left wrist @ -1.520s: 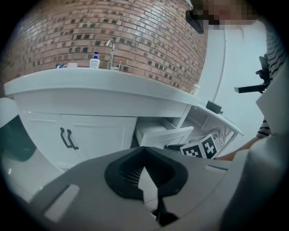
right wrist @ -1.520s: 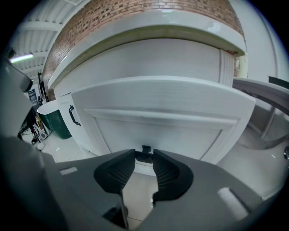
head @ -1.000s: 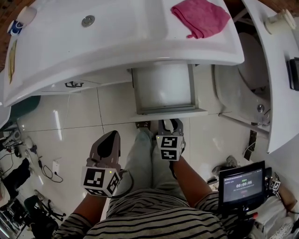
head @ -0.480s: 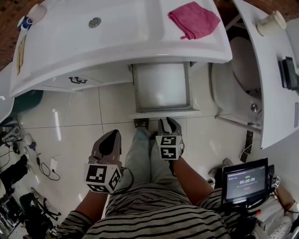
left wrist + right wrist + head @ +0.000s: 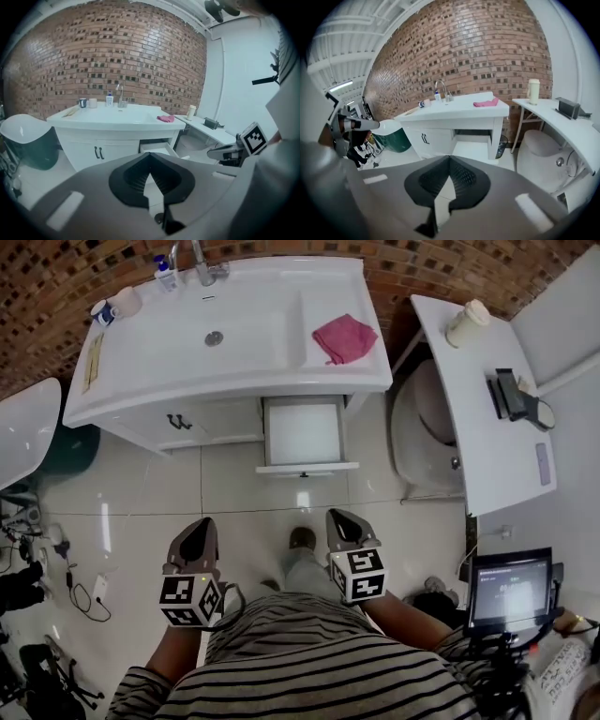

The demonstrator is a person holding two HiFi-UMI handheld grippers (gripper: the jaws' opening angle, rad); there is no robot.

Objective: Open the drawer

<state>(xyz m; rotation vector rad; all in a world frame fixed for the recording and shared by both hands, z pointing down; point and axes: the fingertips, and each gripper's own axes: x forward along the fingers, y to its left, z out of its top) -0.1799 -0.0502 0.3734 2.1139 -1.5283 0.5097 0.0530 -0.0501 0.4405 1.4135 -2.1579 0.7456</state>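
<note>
White and pulled well out of the vanity point(image 5: 225, 423), the drawer point(image 5: 302, 432) is seen in the upper middle of the head view, its bare inside exposed below the pink cloth point(image 5: 344, 337) on the counter. A second ago it filled the middle of the frame, with both grippers close beneath its front. Now it is shown smaller and farther off, and the left gripper point(image 5: 200, 526) and right gripper point(image 5: 339, 518) are held well apart from it in the lower half. Both pairs of jaws are brought together on nothing, the right pair having been parted a moment before. The opening is judged done, and the grippers withdrawn.
</note>
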